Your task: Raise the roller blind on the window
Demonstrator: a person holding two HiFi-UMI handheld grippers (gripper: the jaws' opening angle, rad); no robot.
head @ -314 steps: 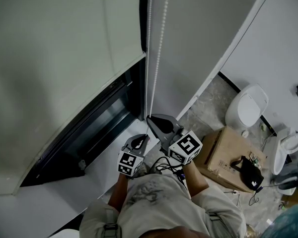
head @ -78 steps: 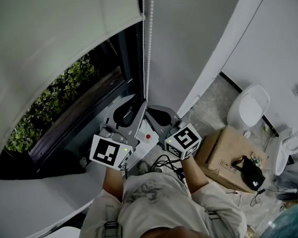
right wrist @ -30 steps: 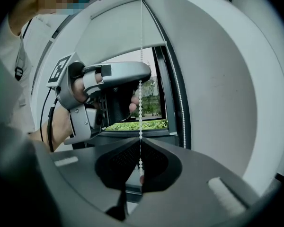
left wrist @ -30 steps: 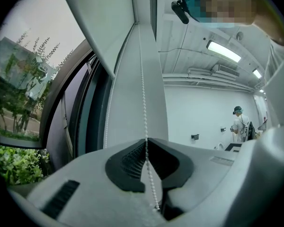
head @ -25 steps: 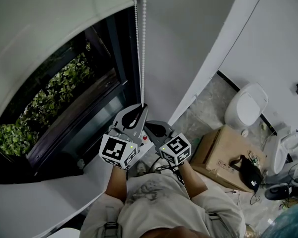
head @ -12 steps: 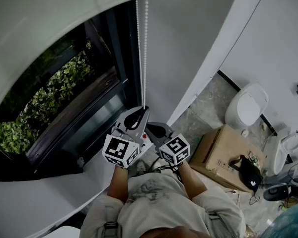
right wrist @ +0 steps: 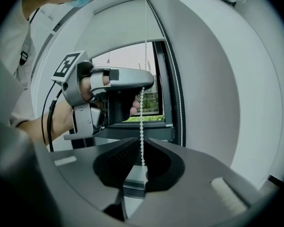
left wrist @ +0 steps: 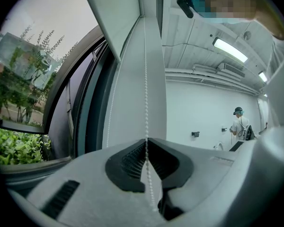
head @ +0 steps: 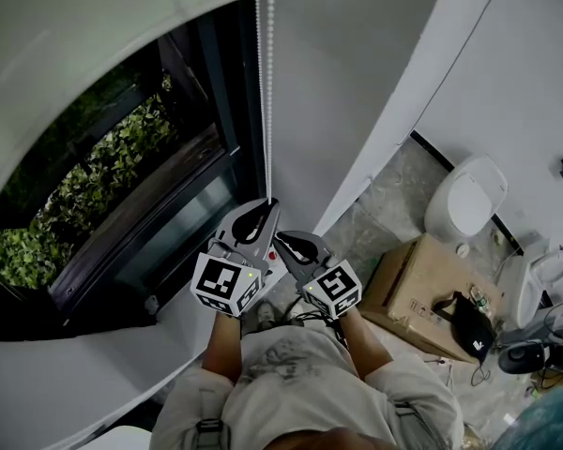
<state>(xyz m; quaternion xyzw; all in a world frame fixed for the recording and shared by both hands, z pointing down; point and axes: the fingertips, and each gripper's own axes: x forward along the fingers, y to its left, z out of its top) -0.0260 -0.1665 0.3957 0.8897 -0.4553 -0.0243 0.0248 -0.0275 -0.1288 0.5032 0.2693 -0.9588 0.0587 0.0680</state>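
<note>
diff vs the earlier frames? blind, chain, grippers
The roller blind has gone up since the earliest frame, uncovering the window and the greenery outside. The right gripper has just opened its jaws off the bead chain, which hangs between them. The left gripper stays clamped on the chain higher up. Cardboard box and toilet unchanged.

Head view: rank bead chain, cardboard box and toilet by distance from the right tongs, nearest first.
From the right tongs, whose jaws have just been opening:
1. bead chain: hangs by the window and runs down between the jaws.
2. cardboard box: on the floor, to the right.
3. toilet: beyond the box, by the right wall.
</note>
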